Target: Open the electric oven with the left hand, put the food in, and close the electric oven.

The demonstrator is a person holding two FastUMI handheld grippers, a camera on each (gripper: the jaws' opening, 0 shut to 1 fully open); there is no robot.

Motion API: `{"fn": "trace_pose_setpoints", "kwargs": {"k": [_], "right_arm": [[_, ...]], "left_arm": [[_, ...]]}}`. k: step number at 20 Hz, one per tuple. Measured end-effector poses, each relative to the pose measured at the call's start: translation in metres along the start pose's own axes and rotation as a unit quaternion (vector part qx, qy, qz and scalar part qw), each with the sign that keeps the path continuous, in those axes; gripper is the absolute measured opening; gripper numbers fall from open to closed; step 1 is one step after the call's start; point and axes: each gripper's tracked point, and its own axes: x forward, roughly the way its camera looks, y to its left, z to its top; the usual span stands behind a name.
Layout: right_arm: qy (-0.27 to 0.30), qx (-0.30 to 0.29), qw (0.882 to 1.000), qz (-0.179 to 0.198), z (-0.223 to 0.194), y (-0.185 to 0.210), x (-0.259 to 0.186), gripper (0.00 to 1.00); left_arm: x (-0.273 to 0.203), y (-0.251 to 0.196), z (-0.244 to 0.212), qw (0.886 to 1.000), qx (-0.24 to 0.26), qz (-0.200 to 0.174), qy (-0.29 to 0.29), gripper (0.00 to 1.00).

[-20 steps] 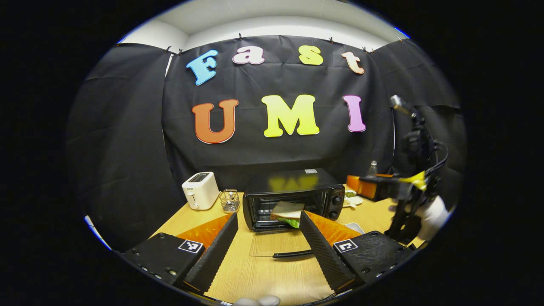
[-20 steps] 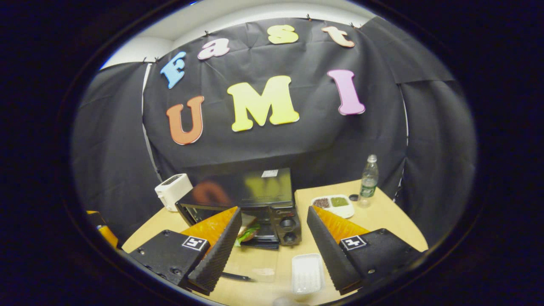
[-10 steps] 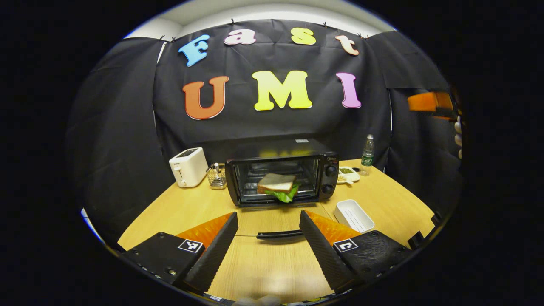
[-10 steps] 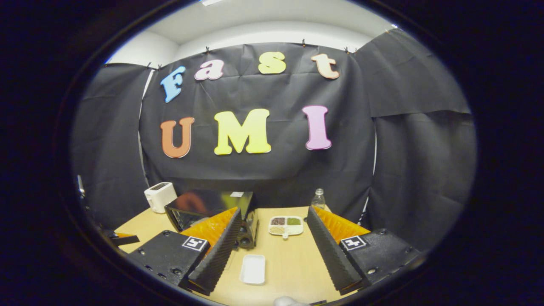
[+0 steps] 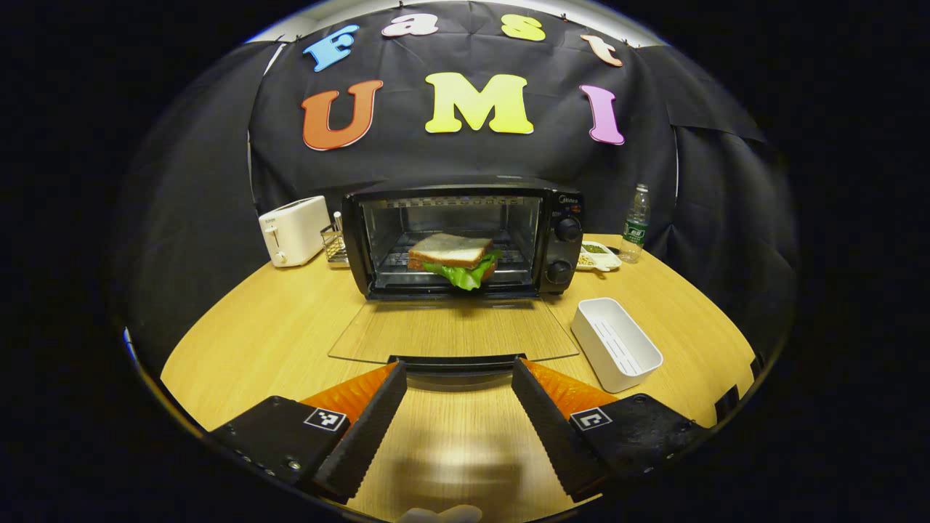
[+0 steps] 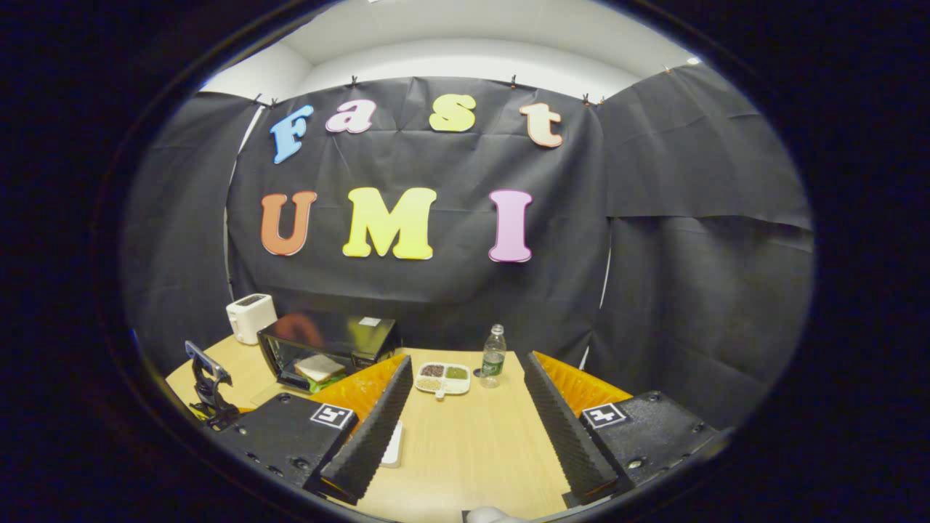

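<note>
The black electric oven (image 5: 559,218) stands open at the middle of the table, its glass door (image 5: 450,330) lying flat toward me. A sandwich (image 5: 450,254) with lettuce rests on the rack inside. My left gripper (image 5: 458,365) is open, low over the table, with the door's black handle (image 5: 458,361) just at its fingertips. In the right gripper view, my right gripper (image 6: 466,361) is open and empty, high and back from the table, with the oven (image 6: 327,341) and sandwich (image 6: 320,368) off to its left. The left gripper (image 6: 207,385) appears at that view's far left.
A white tray (image 5: 616,343) lies right of the oven door. A white toaster (image 5: 293,230) and a wire basket (image 5: 334,243) stand left of the oven. A bottle (image 5: 636,223) and a divided dish (image 5: 599,256) sit at the right rear.
My left gripper has dropped and closed in on the door handle. The right gripper has pulled up and back to the right, away from the oven.
</note>
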Motion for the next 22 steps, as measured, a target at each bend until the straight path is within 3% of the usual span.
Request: {"fn": "trace_pose_setpoints", "kwargs": {"k": [8, 20, 21, 22], "right_arm": [[0.044, -0.006, 0.999, -0.013, -0.034, -0.013, -0.001, 0.98], [0.046, -0.007, 0.999, 0.009, -0.029, 0.002, 0.013, 0.99], [0.044, -0.004, 0.999, 0.010, -0.025, 0.003, 0.013, 0.99], [0.042, -0.004, 0.999, 0.011, -0.022, 0.004, 0.014, 0.98]], "left_arm": [[0.043, 0.004, -0.034, 1.000, 0.002, 0.010, 0.020, 0.96], [0.048, 0.007, -0.029, 1.000, -0.005, 0.003, 0.026, 0.95], [0.046, 0.007, -0.025, 1.000, -0.006, 0.003, 0.023, 1.00], [0.044, 0.006, -0.021, 1.000, -0.005, 0.003, 0.020, 0.96]]}}
